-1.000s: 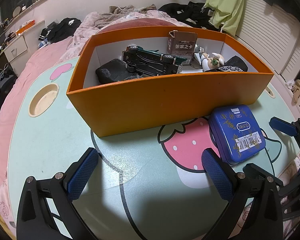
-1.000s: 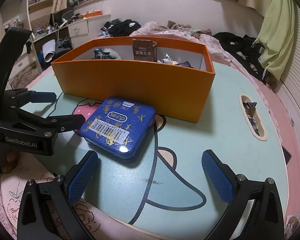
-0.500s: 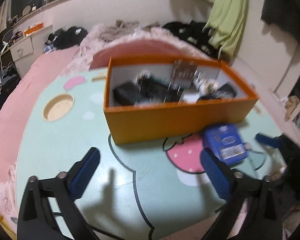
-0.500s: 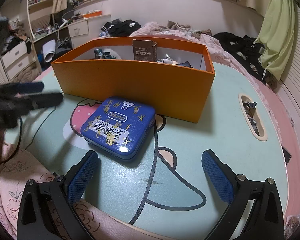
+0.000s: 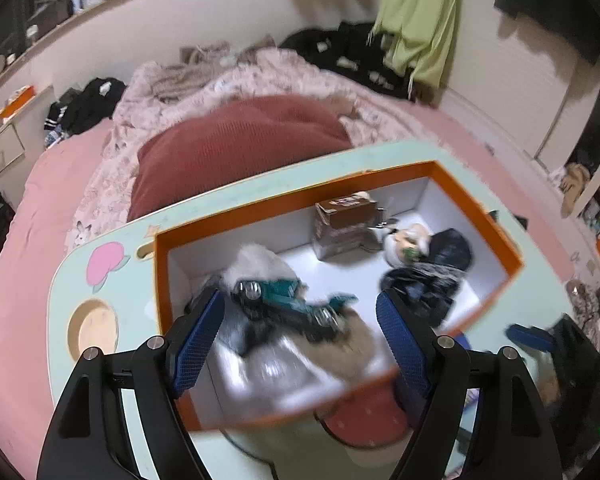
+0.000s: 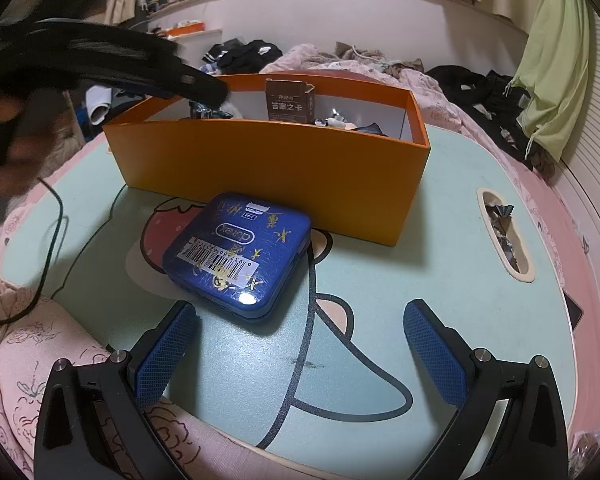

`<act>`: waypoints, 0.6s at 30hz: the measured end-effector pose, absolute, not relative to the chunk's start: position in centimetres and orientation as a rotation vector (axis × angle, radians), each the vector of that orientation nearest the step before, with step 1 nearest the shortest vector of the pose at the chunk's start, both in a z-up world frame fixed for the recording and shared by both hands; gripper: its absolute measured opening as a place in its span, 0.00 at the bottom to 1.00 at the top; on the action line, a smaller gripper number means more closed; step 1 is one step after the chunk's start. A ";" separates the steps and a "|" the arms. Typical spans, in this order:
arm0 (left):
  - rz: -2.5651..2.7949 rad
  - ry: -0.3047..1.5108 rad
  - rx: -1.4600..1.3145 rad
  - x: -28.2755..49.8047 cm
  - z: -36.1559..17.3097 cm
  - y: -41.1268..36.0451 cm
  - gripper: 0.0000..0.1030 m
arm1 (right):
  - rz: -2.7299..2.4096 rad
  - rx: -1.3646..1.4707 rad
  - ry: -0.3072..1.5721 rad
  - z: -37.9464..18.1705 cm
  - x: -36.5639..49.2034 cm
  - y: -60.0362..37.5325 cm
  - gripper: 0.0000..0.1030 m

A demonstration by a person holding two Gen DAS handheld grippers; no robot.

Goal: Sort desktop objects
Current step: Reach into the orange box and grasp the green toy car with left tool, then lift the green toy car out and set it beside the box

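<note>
Sorting mostly done: toy car [image 5: 288, 300], brown card box [image 5: 346, 216] and figurine [image 5: 406, 242] inside orange box [image 6: 268, 176]; blue tin [image 6: 238, 256] left on surface [image 6: 440, 280]; left gripper [image 5: 300, 344] above box, narrowing, empty; right gripper [image 6: 300, 360] wide, empty; box contents blurred.

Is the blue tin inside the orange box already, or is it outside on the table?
Outside. The blue tin lies flat on the table, in front of the orange box's front wall, lid shut.
</note>
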State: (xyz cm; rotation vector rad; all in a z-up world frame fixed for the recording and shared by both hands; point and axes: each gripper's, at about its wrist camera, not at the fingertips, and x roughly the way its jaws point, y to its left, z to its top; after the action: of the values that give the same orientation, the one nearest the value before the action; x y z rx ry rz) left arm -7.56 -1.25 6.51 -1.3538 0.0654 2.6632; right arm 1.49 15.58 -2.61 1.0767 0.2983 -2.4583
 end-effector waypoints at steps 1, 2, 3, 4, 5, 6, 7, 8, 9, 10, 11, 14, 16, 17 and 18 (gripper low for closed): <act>2.639 0.069 -1.377 -8.2 6.0 -1.2 0.76 | -2.458 1.077 0.298 -2.6 1.5 15.6 1.00; 2.618 0.073 -1.396 -8.6 5.6 -1.1 0.76 | -2.458 1.077 0.298 -2.6 1.5 15.6 1.00; 2.594 0.088 -1.421 -9.1 5.0 -0.9 0.75 | -2.458 1.077 0.298 -2.6 1.5 15.6 1.00; 2.579 0.095 -1.443 -9.4 4.5 -0.9 0.75 | -2.458 1.077 0.298 -2.6 1.5 15.6 1.00; 2.573 0.090 -1.460 -9.7 3.8 -0.9 0.75 | -2.458 1.076 0.298 -2.6 1.5 15.6 1.00; 2.583 0.109 -1.449 -9.6 3.7 -0.7 0.75 | -2.458 1.076 0.298 -2.6 1.6 15.6 1.00; 2.586 0.115 -1.433 -9.4 3.6 -0.6 0.75 | -2.458 1.077 0.296 -2.6 1.6 15.6 1.00; 2.601 0.106 -1.414 -9.1 3.6 -0.6 0.75 | -2.458 1.077 0.297 -2.6 1.6 15.6 1.00; 2.609 0.100 -1.401 -8.9 3.7 -0.6 0.75 | -2.458 1.077 0.298 -2.6 1.6 15.6 1.00; 2.626 0.091 -1.368 -8.4 3.7 -0.6 0.75 | -2.458 1.077 0.297 -2.6 1.6 15.6 1.00; 2.638 0.082 -1.342 -8.1 3.8 -0.7 0.75 | -2.458 1.077 0.297 -2.6 1.6 15.6 1.00; 2.691 0.025 -1.233 -6.3 5.7 -1.2 0.75 | -2.458 1.077 0.297 -2.6 1.5 15.7 1.00; 2.712 -0.032 -1.154 -4.9 7.5 -1.7 0.75 | -2.458 1.076 0.297 -2.6 1.5 15.7 1.00; 2.713 -0.067 -1.099 -3.6 8.8 -1.8 0.75 | -2.458 1.076 0.297 -2.6 1.5 15.7 1.00; 2.702 -0.097 -1.048 -2.2 9.8 -1.9 0.75 | -2.458 1.076 0.297 -2.6 1.5 15.7 1.00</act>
State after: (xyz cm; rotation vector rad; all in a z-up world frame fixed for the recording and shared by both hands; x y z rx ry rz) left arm -2.16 -1.91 9.81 -1.0478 -0.0971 2.7022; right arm 1.51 15.68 -2.64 1.0764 0.2966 -2.4581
